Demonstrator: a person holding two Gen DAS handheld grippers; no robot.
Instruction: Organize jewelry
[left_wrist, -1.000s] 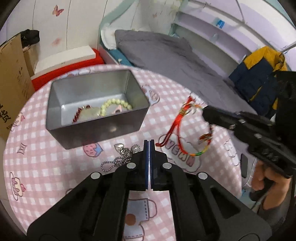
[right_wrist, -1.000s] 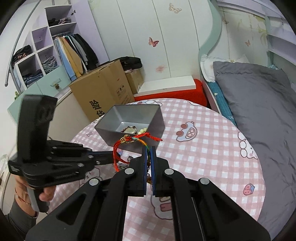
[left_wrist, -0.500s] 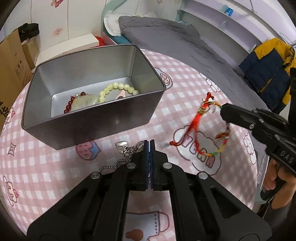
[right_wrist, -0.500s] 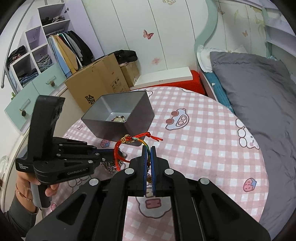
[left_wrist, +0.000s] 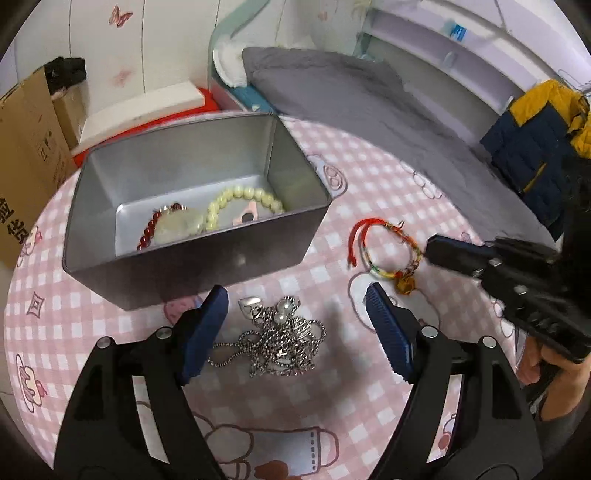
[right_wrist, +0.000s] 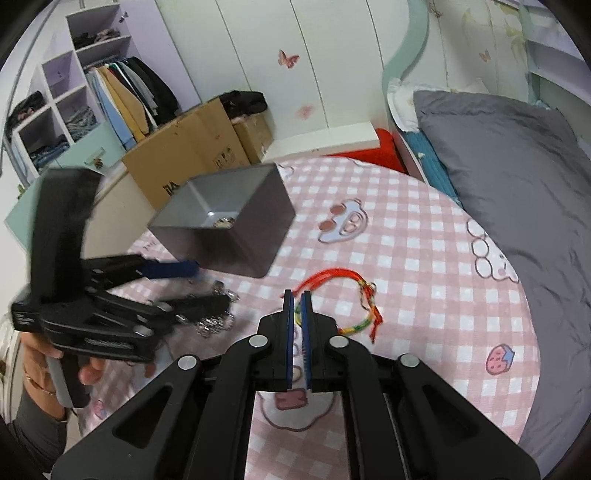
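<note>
A grey metal tin (left_wrist: 192, 254) (right_wrist: 225, 225) stands on the pink checked table (left_wrist: 332, 387). It holds a red bead bracelet (left_wrist: 149, 230) and a pale green bead bracelet (left_wrist: 240, 197). A tangled silver chain necklace (left_wrist: 280, 338) lies in front of the tin, between the fingers of my open left gripper (left_wrist: 295, 325). A red and multicoloured string bracelet (left_wrist: 384, 251) (right_wrist: 354, 299) lies on the table right of the tin. My right gripper (right_wrist: 296, 314) has its jaws slightly apart around one end of that bracelet, with its tip right at the string.
A grey bed (right_wrist: 517, 166) borders the table's right side. Cardboard boxes (right_wrist: 192, 155) and a red and white box (right_wrist: 332, 144) sit beyond the table. A wardrobe shelf (right_wrist: 74, 92) stands at far left.
My left gripper opened and dropped low over the silver chain. My right gripper came down, and the string bracelet went from hanging in the air to lying on the table.
</note>
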